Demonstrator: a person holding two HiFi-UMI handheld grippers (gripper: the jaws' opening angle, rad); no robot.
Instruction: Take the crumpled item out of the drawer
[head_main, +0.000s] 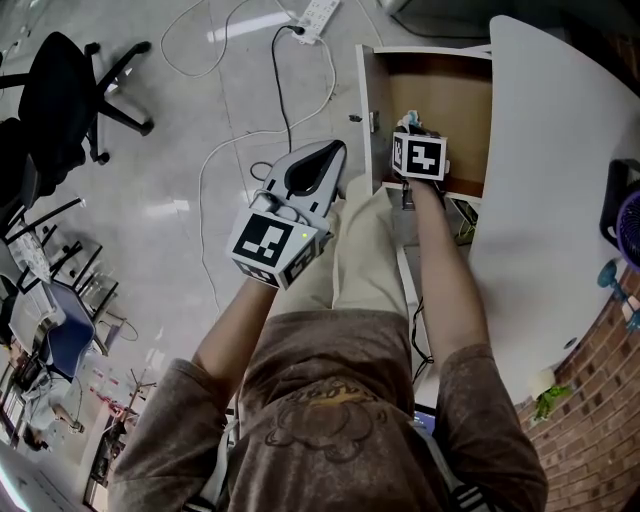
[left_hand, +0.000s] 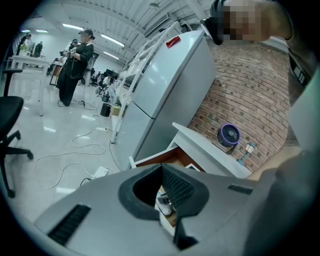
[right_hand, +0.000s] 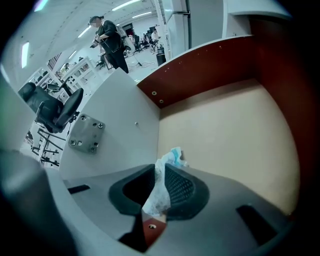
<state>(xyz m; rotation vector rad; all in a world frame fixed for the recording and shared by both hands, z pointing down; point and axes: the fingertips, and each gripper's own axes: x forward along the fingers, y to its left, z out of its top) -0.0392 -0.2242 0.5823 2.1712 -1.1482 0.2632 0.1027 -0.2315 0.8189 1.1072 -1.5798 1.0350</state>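
Observation:
The drawer (head_main: 440, 90) stands pulled out from under the white desk (head_main: 550, 200), its pale floor (right_hand: 225, 135) bare. My right gripper (head_main: 412, 128) reaches into its near left corner, its tips hidden under the marker cube in the head view. In the right gripper view my right gripper (right_hand: 161, 167) is shut on the crumpled item (right_hand: 159, 192), a white tissue with blue flecks that pokes out past the tips, just above the drawer floor. My left gripper (head_main: 330, 155) hangs outside the drawer, left of its front, over the floor. Its jaws meet with nothing held (left_hand: 162, 167).
A power strip (head_main: 318, 12) and loose cables (head_main: 230, 150) lie on the floor left of the drawer. An office chair (head_main: 70, 95) stands far left. A small purple fan (left_hand: 228, 136) sits on the desk by the brick wall. A person (left_hand: 75, 65) stands far off.

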